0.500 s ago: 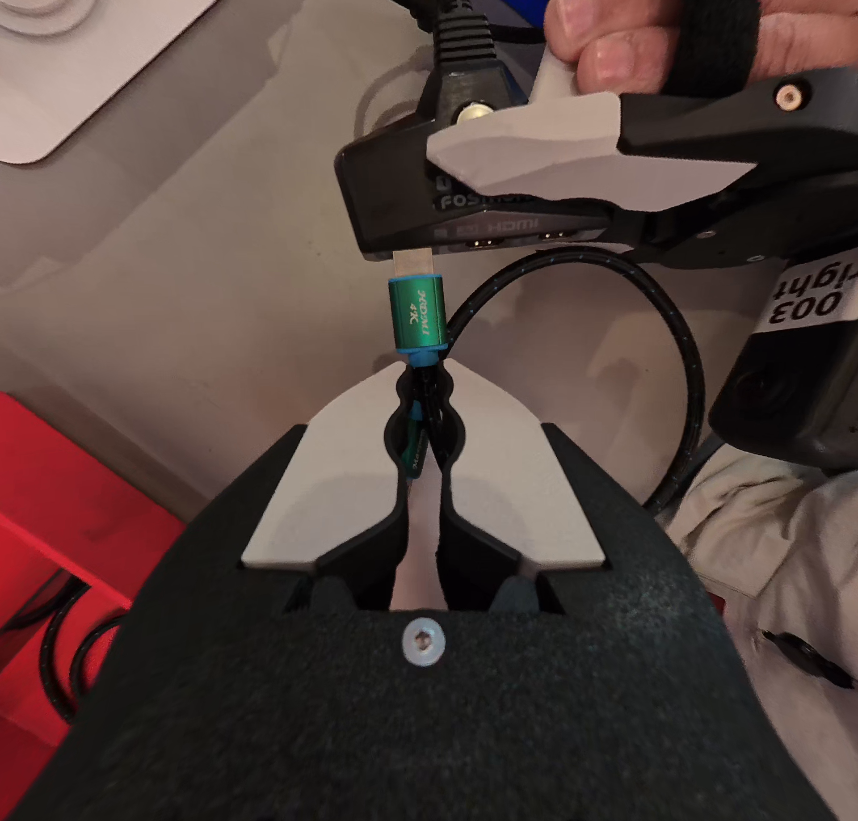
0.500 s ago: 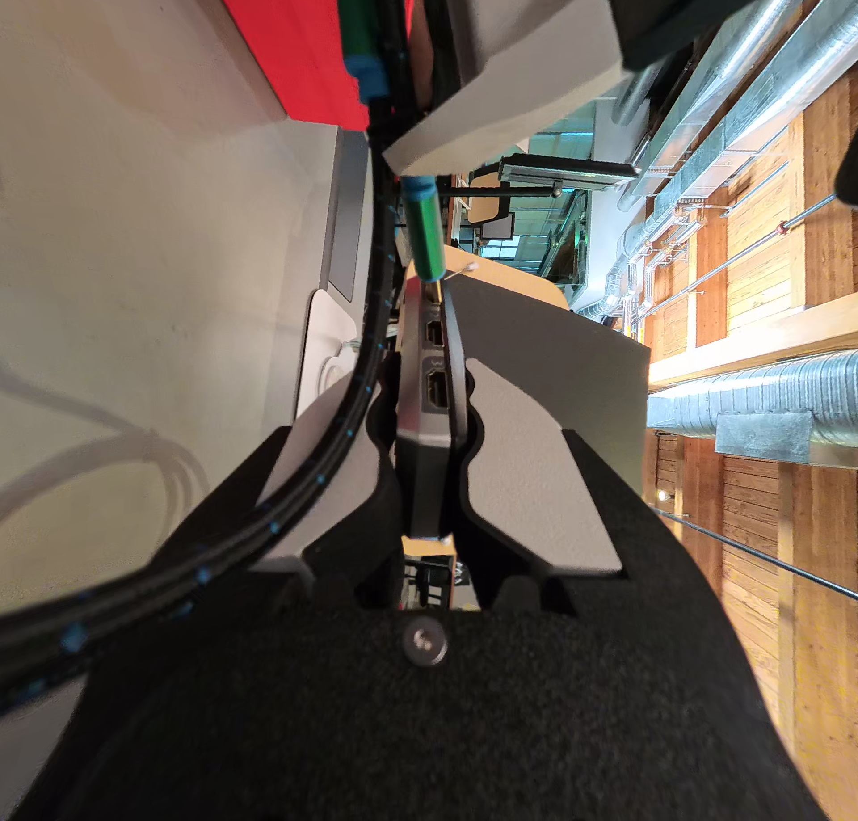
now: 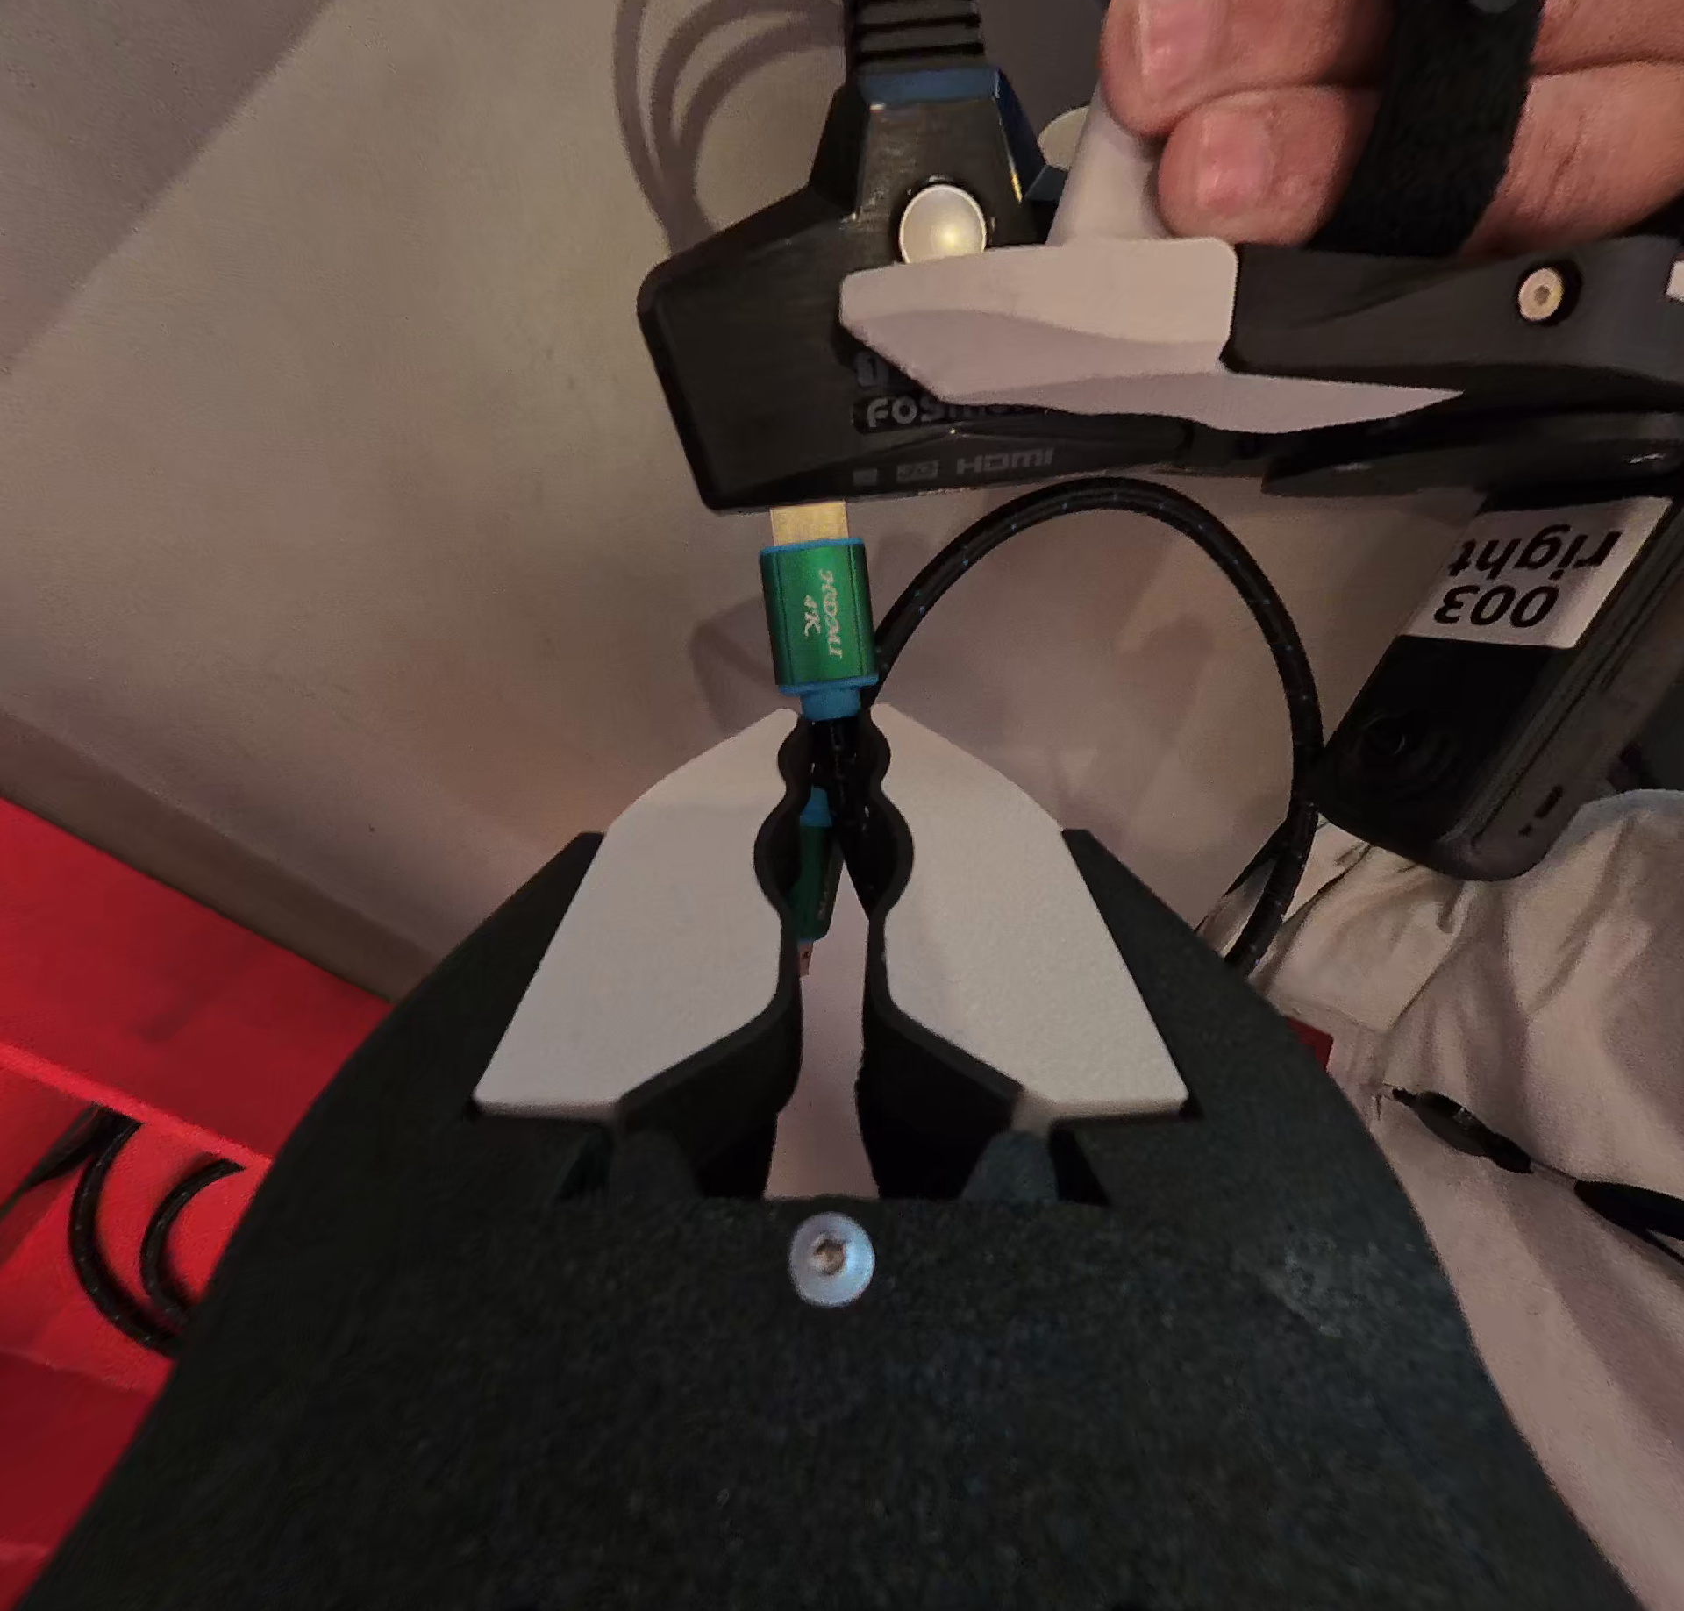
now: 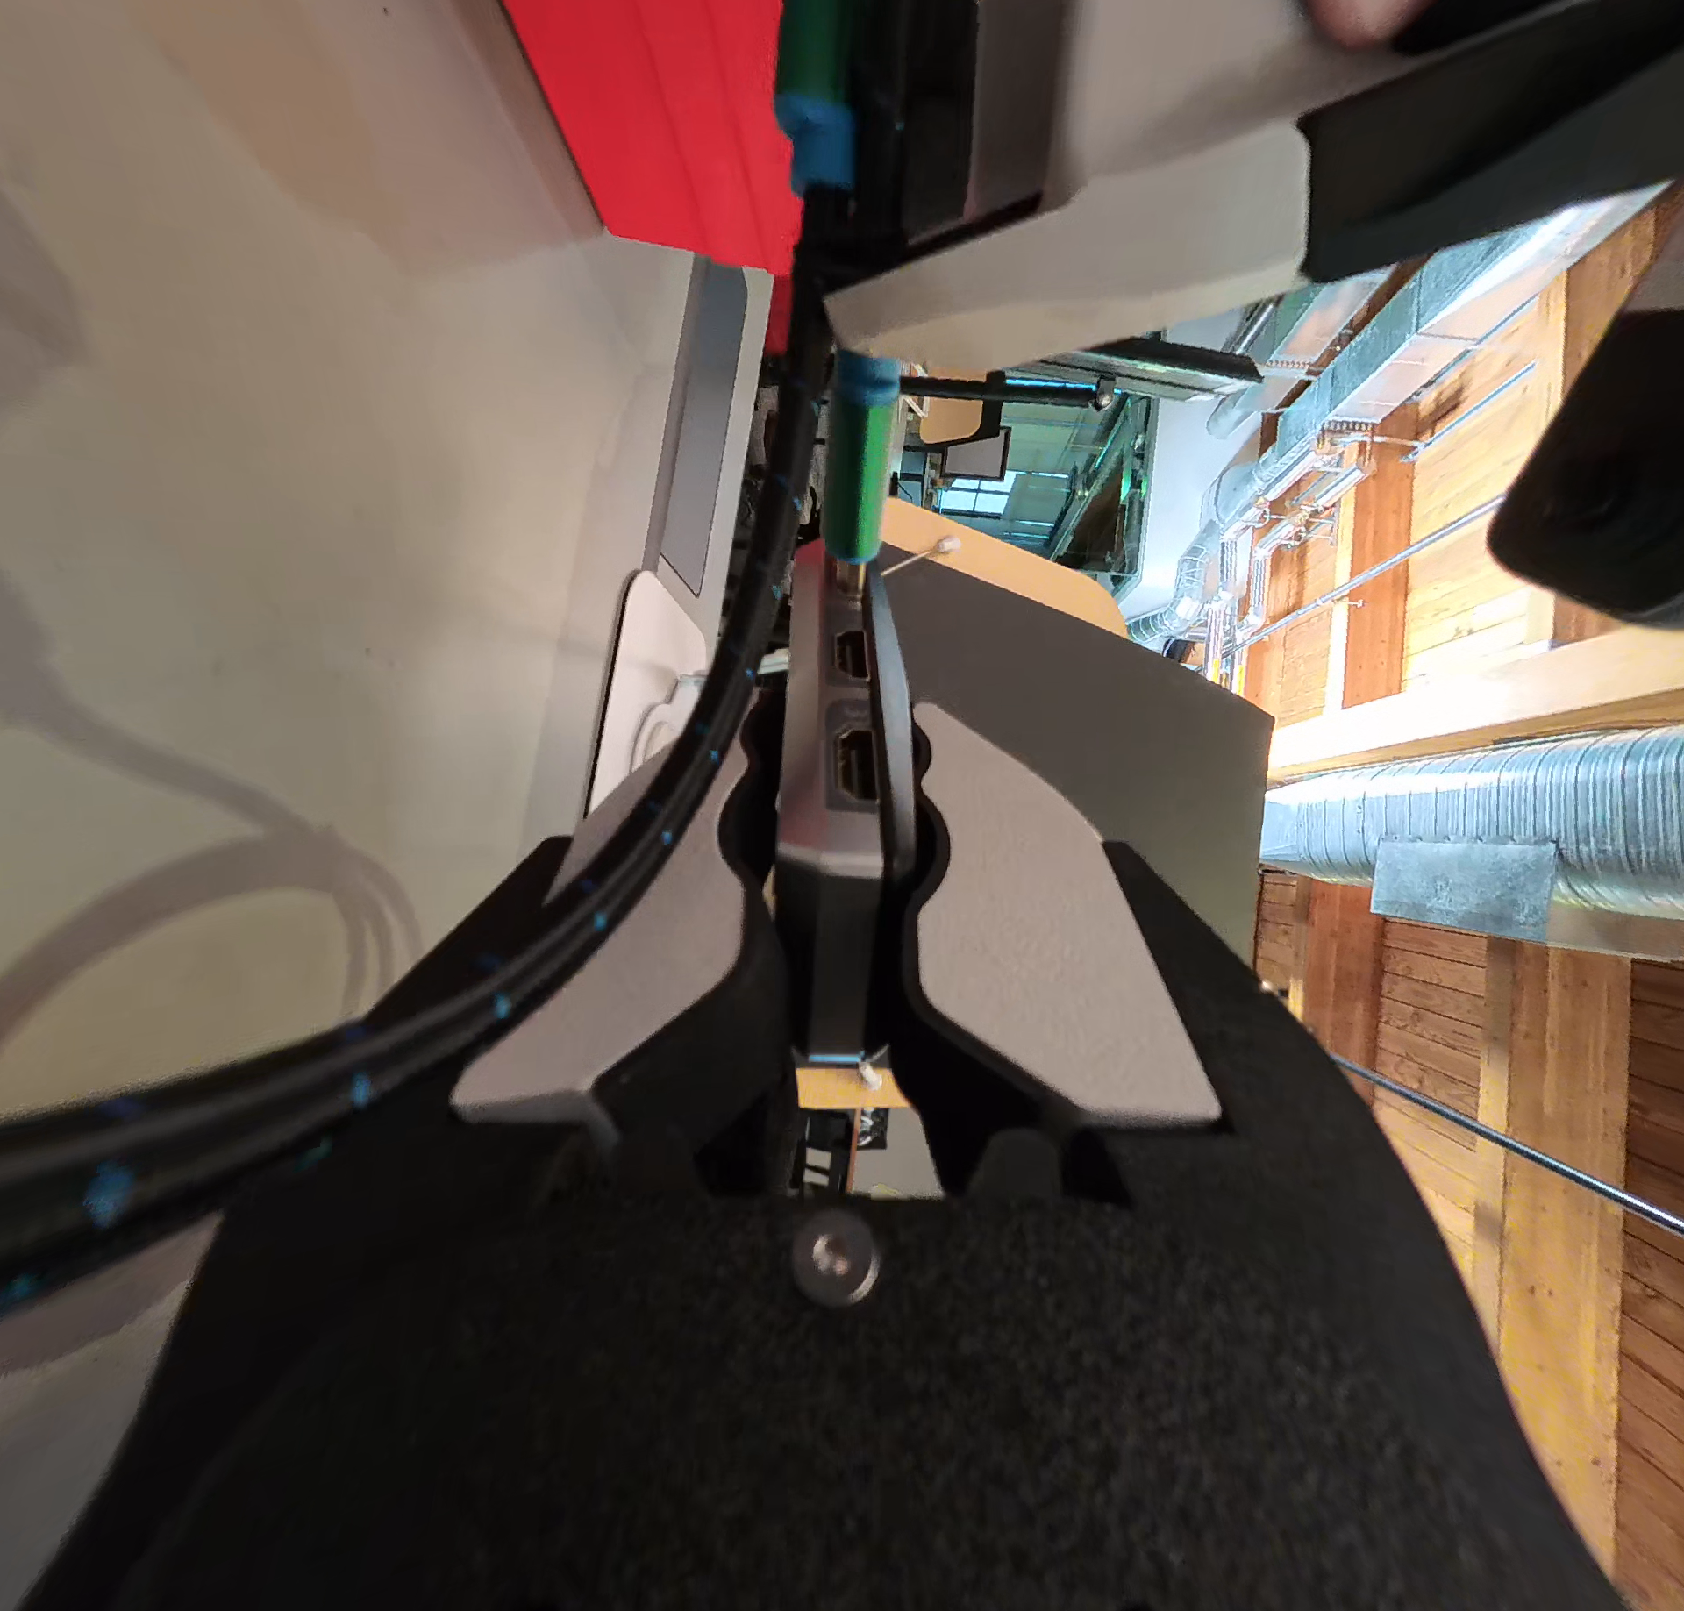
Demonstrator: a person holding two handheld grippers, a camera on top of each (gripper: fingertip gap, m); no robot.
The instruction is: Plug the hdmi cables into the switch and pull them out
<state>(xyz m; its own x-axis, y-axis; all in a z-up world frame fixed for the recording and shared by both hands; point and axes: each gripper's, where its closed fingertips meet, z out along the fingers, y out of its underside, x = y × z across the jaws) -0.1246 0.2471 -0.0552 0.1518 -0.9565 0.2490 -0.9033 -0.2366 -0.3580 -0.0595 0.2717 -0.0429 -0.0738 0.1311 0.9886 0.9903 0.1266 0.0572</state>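
A red bin (image 3: 109, 1002) is seen at the left on the pale desk (image 3: 319, 474), with black cable loops lying in it. In the middle, the left gripper (image 3: 834, 734) is closed almost fully on the black braided cable (image 3: 1276, 702) just behind its green HDMI plug (image 3: 814, 624); the plug stands clear ahead of the jaws, its gold tip only partly entered into the leftmost port of the switch (image 3: 775, 383), while a second green plug is glimpsed below, between the jaws. To the right, the switch is clamped flat between the closed jaws of the right gripper (image 4: 834, 747), held by a hand (image 3: 1367, 82), with two ports left empty beside the plugged one.
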